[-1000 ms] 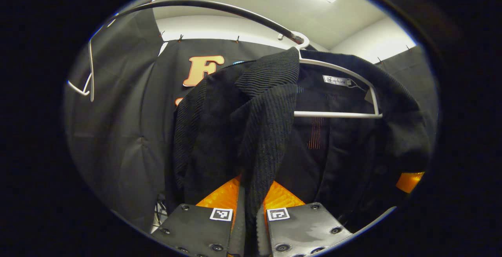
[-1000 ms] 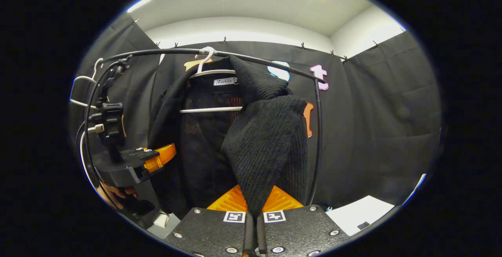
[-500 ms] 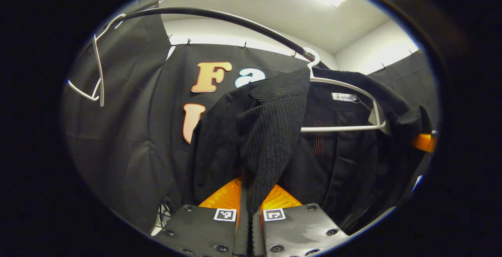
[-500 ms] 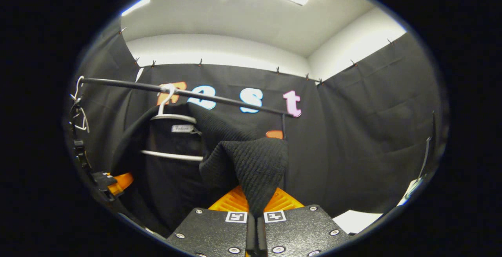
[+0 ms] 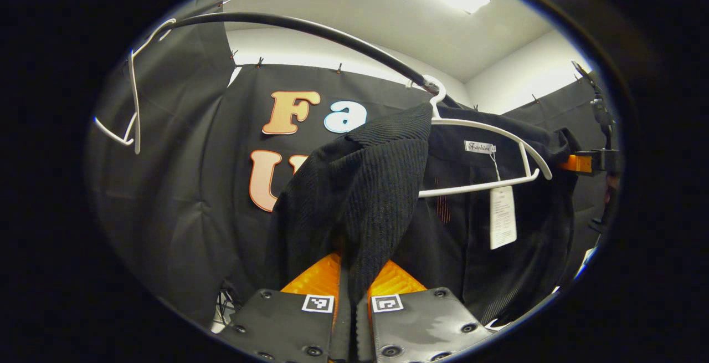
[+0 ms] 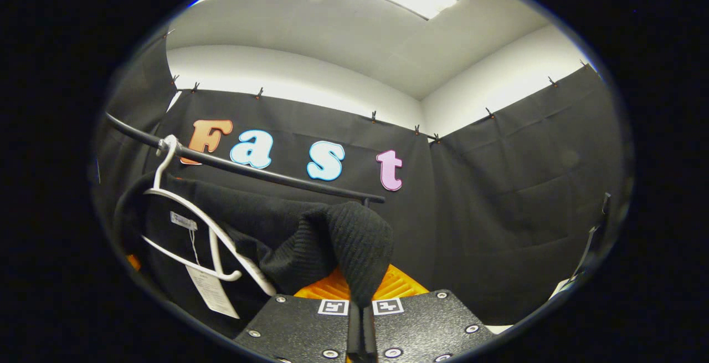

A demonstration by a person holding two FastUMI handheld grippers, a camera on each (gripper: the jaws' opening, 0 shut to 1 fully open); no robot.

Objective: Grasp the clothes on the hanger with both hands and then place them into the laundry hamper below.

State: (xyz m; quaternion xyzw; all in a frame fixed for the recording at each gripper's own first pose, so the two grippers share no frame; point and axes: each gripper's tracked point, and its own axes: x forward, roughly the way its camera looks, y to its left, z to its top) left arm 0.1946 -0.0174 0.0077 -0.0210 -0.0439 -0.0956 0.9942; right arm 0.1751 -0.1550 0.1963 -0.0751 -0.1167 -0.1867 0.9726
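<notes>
While each hand-held gripper, left point(image 5: 351, 310) and right point(image 6: 361, 318), pinches ribbed black knit, the garment point(image 5: 365, 185) drapes off a thin white hanger point(image 5: 487, 155). A curved dark rail point(image 5: 310, 27) carries the hanger's hook. The garment's lower part is cut off.

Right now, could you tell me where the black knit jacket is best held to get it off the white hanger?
By its front edges, from below, as both grippers do: left gripper and right gripper each pinch a hanging fold of the black knit jacket, pulling the shoulders off the white hanger.
</notes>
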